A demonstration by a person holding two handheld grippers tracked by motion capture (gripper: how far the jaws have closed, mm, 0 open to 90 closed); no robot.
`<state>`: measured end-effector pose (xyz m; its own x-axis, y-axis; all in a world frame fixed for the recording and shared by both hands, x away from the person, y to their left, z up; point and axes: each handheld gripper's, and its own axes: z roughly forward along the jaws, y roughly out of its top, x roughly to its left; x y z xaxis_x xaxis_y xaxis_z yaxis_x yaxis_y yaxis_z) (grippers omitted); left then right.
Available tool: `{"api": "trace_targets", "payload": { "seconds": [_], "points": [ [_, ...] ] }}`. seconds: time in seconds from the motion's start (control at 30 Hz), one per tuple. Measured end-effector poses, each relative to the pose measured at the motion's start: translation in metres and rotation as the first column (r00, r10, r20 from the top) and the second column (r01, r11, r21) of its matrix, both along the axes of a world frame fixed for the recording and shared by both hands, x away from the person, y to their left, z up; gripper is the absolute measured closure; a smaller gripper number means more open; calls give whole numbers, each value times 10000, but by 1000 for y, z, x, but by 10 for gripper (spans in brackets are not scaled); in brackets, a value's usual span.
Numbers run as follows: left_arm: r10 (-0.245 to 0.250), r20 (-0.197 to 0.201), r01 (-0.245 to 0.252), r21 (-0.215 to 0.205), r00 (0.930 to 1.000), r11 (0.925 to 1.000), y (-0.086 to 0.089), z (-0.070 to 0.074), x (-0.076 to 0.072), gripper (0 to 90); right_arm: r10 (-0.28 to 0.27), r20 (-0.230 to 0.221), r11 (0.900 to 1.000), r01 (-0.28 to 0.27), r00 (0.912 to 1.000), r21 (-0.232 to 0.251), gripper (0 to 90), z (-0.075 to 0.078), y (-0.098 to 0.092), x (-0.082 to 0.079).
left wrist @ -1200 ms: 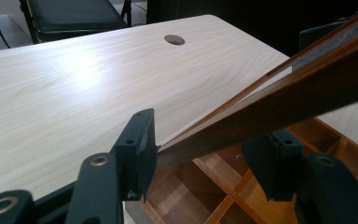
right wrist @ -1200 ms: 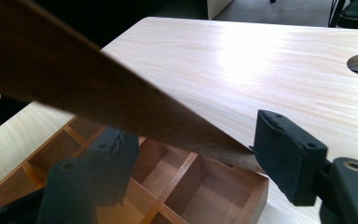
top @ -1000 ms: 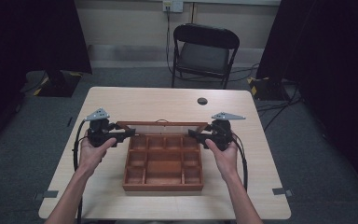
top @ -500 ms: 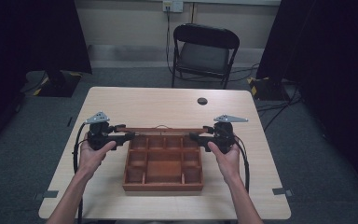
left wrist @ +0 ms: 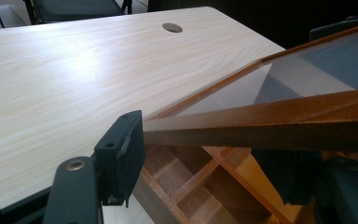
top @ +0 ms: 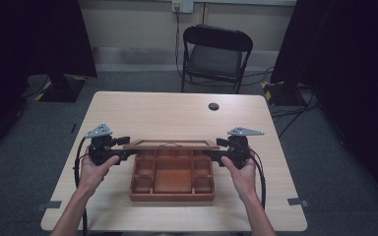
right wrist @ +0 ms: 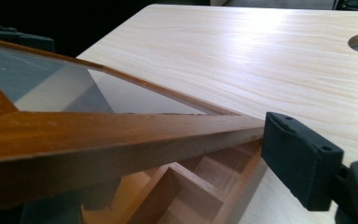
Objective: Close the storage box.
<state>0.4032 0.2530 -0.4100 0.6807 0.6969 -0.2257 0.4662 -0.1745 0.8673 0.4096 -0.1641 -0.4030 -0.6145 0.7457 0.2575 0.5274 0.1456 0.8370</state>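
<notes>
Lid (top: 170,144) half-raised over the box (top: 172,175) mid-desk, toward the near edge — left gripper (top: 126,148) and right gripper (top: 211,148) at its ends, jaws just been opening, lid edge between them, contact unclear.

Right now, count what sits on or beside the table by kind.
Wooden box with compartments: 1
Glass lid on that box: 1
Grippers: 2, left gripper and right gripper
Folding chair: 1
Table: 1
Total: 6
</notes>
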Motion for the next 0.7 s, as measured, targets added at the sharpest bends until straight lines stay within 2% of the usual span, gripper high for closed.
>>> {"api": "trace_targets", "payload": {
  "seconds": [0.23, 0.7],
  "points": [
    [-1, -57, 1, 62, 10000, 10000, -1, -4, -7, 313, -29, -79, 9997, 31, 10000, 235, 241, -6, -3, -8],
    [-69, -33, 70, 146, 10000, 9999, -1, -9, -14, 289, -30, -32, 9997, 31, 10000, 257, 240, -13, -10, -19]
  ]
}}
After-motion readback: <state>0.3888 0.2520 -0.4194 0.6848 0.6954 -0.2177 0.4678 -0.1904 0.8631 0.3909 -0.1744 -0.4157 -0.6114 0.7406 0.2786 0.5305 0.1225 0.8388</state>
